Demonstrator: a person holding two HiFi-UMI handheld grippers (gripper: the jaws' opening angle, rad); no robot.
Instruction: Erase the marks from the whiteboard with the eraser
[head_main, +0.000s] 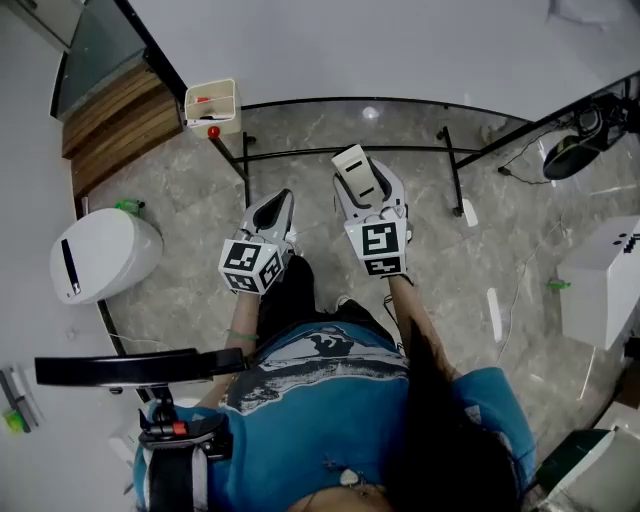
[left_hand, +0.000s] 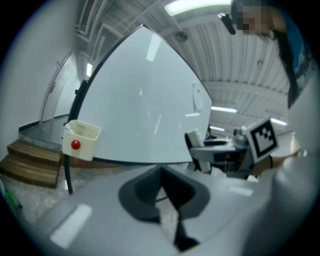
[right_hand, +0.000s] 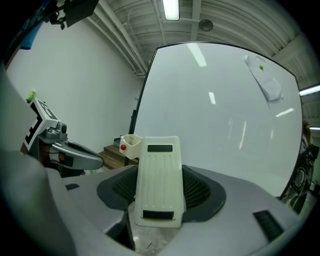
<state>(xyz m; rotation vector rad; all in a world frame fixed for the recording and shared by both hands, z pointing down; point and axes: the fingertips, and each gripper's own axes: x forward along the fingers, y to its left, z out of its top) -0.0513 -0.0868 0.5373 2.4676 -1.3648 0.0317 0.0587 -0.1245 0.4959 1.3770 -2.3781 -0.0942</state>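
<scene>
Holding the eraser: the right gripper (head_main: 368, 192) has its fingers clamped on the lower end of the eraser (right_hand: 159, 180), which sticks up and forward past them.
Eraser: cream, with a ribbed face and a dark patch at each end. It is held in the air in front of the whiteboard (right_hand: 215, 125), apart from it.
Left gripper (head_main: 276, 208): fingers drawn narrow together with nothing between them; only a sliver of floor shows through the gap. It sits just beside the right gripper, a little nearer the person.
Whiteboard: upright on a black frame (head_main: 350, 150), ahead of both grippers, with ceiling lights reflected in its face.
Cream box (head_main: 212, 105): fixed at the board's lower left edge, open at the top, with a red round thing (head_main: 213, 131) on its front.
Pale object (right_hand: 267, 82): stuck high on the right of the board, with a small green dot beside it; what it is cannot be told.
Floor (head_main: 180, 280): grey and marbled.
Wooden steps (head_main: 110, 125): left of the board.
White rounded bin (head_main: 100, 255): on the floor to the person's left.
</scene>
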